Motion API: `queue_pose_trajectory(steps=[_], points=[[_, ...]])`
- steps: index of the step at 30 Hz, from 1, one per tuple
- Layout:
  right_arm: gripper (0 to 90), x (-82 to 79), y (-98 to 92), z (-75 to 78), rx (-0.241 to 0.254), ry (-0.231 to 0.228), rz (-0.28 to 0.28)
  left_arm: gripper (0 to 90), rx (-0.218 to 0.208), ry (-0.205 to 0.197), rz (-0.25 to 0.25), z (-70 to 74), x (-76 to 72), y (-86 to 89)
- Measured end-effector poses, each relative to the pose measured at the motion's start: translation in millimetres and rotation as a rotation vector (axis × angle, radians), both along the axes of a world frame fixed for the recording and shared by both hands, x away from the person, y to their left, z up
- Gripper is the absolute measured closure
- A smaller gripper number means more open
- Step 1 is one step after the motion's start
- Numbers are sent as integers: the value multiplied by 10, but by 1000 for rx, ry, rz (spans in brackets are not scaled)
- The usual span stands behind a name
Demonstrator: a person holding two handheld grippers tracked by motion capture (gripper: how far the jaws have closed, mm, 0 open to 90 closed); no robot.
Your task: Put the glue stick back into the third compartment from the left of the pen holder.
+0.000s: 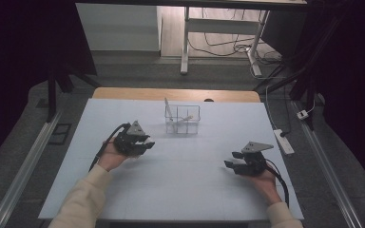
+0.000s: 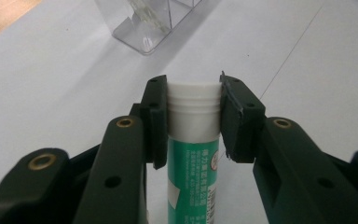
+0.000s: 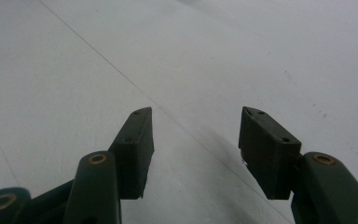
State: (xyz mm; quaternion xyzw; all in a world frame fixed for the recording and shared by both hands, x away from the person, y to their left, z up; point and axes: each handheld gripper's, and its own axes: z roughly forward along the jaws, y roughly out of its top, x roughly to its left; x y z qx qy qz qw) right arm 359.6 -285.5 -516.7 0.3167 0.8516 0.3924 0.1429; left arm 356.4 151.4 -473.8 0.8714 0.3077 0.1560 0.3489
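Observation:
In the left gripper view, a green and white tube with a ribbed white cap (image 2: 193, 135) stands between the two black pads, which press on the cap from both sides. My left gripper (image 1: 145, 144) sits left of centre on the white table (image 1: 180, 190), a short way in front of a clear plastic organiser (image 1: 183, 118). My right gripper (image 1: 232, 159) rests at the right side of the table, held from below by a hand. Its jaws (image 3: 193, 140) stand apart with nothing between them, just the white tabletop beyond.
The clear organiser (image 2: 144, 23) has compartments and holds a pale upright item. Beyond the table stand a white desk frame (image 1: 185, 42) and cables on the floor. A power strip (image 1: 284, 141) lies off the table's right edge. A wooden strip (image 1: 171, 94) borders the far edge.

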Motion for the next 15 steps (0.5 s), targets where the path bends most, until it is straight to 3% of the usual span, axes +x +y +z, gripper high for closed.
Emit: queue_pose_trajectory(steps=[15], points=[[444,-4,26,-25,-27,4,8,653,-1,-1,-2,-5,-1,-13]])
